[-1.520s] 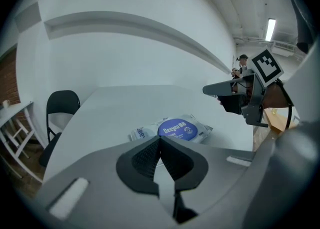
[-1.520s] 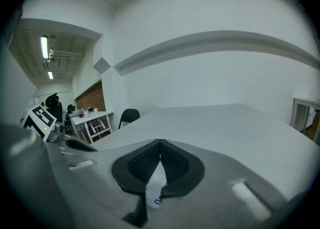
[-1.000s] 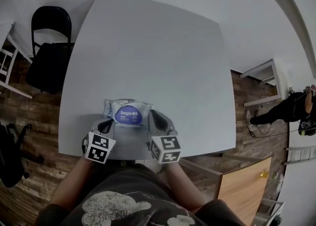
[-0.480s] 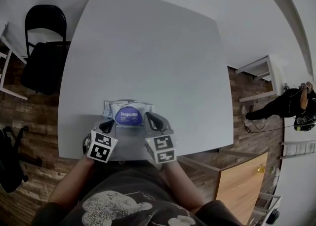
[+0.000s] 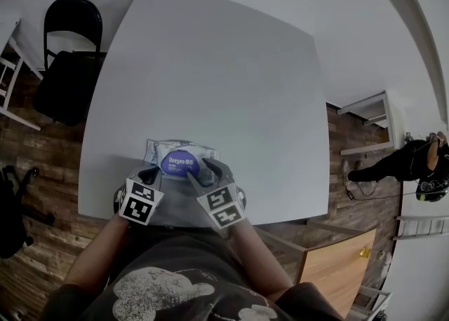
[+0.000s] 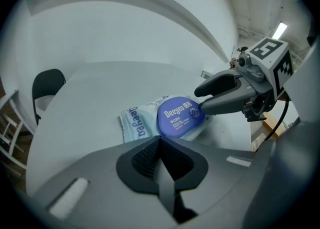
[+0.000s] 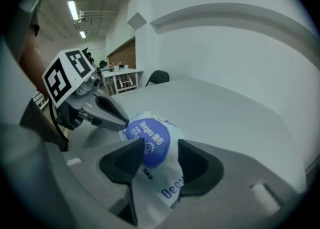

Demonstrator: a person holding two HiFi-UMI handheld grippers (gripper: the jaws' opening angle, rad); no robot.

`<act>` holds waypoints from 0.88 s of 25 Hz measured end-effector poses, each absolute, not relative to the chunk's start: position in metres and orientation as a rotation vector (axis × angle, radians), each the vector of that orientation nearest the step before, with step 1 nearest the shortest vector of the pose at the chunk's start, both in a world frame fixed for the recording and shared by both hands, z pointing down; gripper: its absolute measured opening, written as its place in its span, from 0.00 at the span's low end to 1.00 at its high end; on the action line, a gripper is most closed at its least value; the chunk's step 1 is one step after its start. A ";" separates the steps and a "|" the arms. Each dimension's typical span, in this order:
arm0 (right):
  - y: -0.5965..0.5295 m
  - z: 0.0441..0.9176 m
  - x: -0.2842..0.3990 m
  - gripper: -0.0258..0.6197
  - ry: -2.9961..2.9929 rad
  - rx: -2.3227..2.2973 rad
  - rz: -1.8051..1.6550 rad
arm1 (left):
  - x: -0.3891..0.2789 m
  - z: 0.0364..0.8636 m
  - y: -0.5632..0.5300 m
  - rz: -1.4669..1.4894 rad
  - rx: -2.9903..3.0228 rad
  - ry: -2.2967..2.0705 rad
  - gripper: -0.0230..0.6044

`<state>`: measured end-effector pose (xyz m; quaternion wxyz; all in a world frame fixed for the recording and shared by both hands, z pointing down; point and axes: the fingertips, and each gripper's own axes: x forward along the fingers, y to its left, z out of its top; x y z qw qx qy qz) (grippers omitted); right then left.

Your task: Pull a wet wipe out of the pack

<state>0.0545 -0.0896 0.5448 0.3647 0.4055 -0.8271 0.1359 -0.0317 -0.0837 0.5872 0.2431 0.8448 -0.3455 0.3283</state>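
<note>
Our right gripper (image 7: pixel 161 144) has just been opening its jaws over the lid (image 7: pixel 149 139) of the pack (image 7: pixel 169 187) to grab it; our left gripper (image 6: pixel 159 145) is closed, empty.

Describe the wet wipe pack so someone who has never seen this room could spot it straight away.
Start at the large white table beside the black chair. Near the middle of its edge closest to the person lies a flat, pale crinkled pack. Its round dark-blue lid with white lettering marks it out.
</note>
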 end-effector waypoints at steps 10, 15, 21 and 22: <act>-0.086 0.566 0.035 0.48 -2.100 0.770 0.140 | -0.034 0.587 -0.087 0.885 2.249 -0.979 0.07; -0.085 0.572 0.025 0.48 -2.098 0.675 0.059 | -0.034 0.587 -0.084 0.900 2.238 -0.975 0.07; -0.087 0.576 0.023 0.49 -2.098 0.612 0.061 | -0.034 0.586 -0.085 0.905 2.232 -0.971 0.07; -0.087 0.576 0.023 0.49 -2.103 0.608 0.073 | -0.034 0.586 -0.085 0.903 2.230 -0.972 0.07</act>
